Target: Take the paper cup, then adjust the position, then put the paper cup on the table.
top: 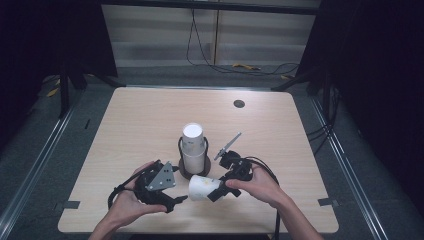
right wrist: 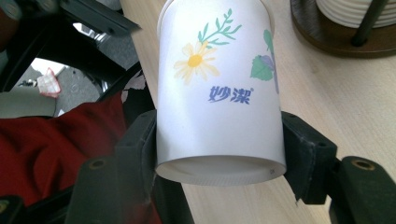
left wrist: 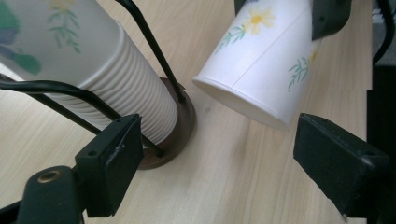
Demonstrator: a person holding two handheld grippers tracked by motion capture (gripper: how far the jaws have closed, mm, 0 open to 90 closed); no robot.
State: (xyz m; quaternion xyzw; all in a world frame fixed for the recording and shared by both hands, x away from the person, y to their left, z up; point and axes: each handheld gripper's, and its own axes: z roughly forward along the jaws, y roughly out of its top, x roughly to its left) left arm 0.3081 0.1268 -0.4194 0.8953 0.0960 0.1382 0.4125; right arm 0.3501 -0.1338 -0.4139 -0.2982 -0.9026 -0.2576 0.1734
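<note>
1. Two grippers are at work near the table's (top: 125,120) near edge. The left gripper (top: 175,200), at left in the high view, rests low in a cupped hand, its grey plate up, and points right toward the cup; in its own view its jaws stand apart with nothing between them.
2. At centre, a stack of cups (top: 193,147) stands upright in a wire holder (top: 194,172) on a round brown base.
3. A single paper cup (top: 202,187) lies tilted just right of the holder, rim toward the left gripper, apart from the stack.
4. The right gripper (top: 216,192) is clamped on that cup's base end, jaws on either side.
5. Judgement: the cup looks just separated; keep the clamp light to avoid crushing the wall, and steady the holder with the left gripper.
</note>
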